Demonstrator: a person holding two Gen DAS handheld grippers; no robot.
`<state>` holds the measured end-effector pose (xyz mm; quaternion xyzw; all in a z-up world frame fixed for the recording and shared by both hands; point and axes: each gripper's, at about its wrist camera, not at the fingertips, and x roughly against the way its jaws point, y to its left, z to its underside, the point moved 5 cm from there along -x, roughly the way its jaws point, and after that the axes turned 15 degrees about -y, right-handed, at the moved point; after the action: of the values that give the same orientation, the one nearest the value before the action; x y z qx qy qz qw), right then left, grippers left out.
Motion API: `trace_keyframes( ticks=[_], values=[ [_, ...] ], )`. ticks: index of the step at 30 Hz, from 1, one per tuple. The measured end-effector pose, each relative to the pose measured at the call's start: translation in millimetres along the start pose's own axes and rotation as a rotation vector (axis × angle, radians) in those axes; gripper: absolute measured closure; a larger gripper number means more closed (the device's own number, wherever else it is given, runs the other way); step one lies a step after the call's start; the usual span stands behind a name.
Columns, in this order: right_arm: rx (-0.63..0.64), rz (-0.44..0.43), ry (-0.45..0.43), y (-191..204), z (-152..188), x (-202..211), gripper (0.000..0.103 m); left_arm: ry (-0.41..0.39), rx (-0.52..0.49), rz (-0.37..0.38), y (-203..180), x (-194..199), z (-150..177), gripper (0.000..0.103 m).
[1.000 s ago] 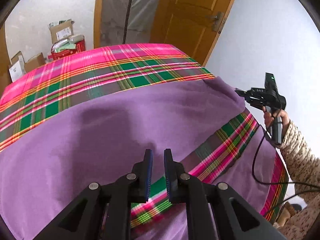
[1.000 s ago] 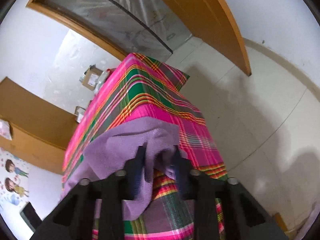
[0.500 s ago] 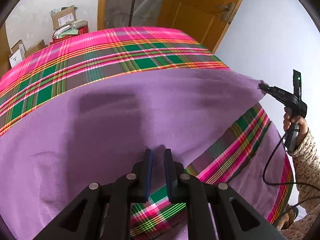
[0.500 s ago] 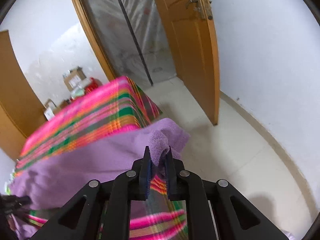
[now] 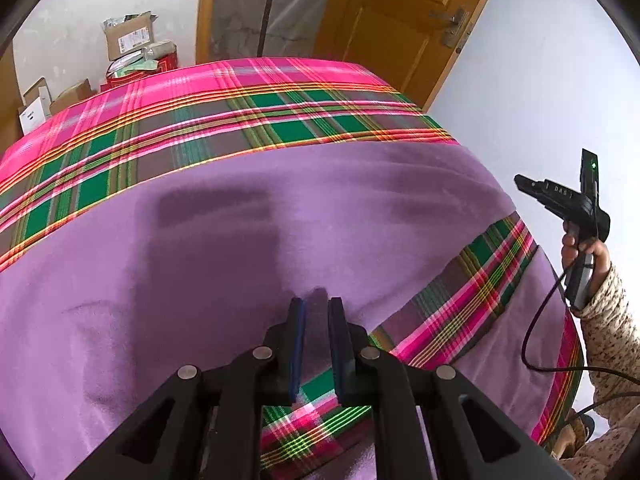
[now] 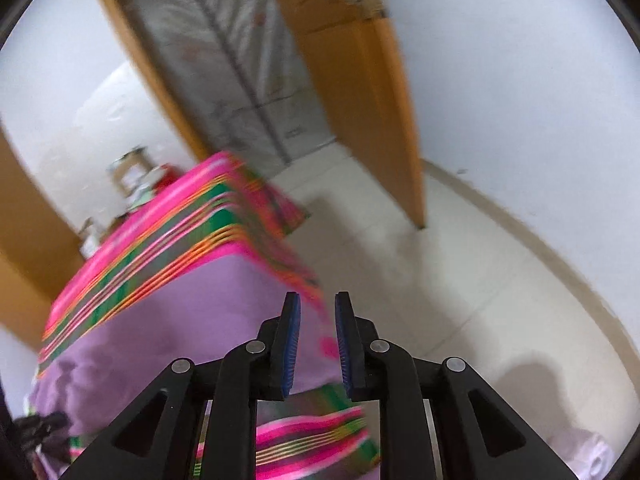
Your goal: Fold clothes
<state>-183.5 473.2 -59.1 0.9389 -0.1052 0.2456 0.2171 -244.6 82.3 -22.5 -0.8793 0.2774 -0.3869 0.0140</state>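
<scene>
White walls, an orange wooden door (image 5: 404,20) and stacked cardboard boxes (image 5: 128,36) are seen behind a table draped with a pink-and-green plaid cloth (image 5: 256,108). Across it a purple garment (image 5: 224,248) is spread, one flap folded over so that a plaid strip shows at the near right. An edge of the garment is clamped between the narrowly set pads of the left gripper (image 5: 316,344). The right gripper (image 6: 317,344) is held off the table's right edge, its jaws opening with nothing between them.
</scene>
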Motion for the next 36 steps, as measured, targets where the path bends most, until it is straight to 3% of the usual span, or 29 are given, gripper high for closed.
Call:
trace_keyframes(
  ticks=[4,8,11,14,18,21,25,30,36],
  values=[
    [0.123,-0.088,0.061,38.2,16.7,-8.2,0.070,-0.013,0.019,-0.018,8.1,10.7,0.2,0.091],
    [0.228,-0.015,0.088,50.2,26.3,-8.4,0.069,-0.041,0.069,-0.024,22.5,27.1,-1.1,0.091],
    [0.327,-0.004,0.055,72.7,25.9,-0.1,0.069,-0.066,0.096,-0.061,37.0,42.1,-2.6,0.091],
    [0.417,-0.109,0.030,107.5,29.8,9.3,0.069,-0.089,0.119,-0.085,48.7,57.9,-2.6,0.091],
    [0.490,-0.219,0.100,146.0,52.1,5.8,0.068,-0.121,0.153,-0.113,63.2,80.6,-0.5,0.091],
    [0.543,-0.179,0.193,151.5,73.2,-0.5,0.068,-0.135,0.158,-0.138,72.2,95.2,2.9,0.091],
    [0.558,-0.145,0.184,156.2,73.4,8.8,0.067,-0.150,0.182,-0.182,90.4,115.3,11.7,0.091],
    [0.587,-0.262,0.144,195.9,76.4,26.1,0.067,-0.158,0.228,-0.268,126.0,138.6,27.8,0.091],
    [0.652,-0.356,0.199,248.1,105.2,11.4,0.066,-0.140,0.281,-0.339,170.6,148.8,46.4,0.091]
  ],
)
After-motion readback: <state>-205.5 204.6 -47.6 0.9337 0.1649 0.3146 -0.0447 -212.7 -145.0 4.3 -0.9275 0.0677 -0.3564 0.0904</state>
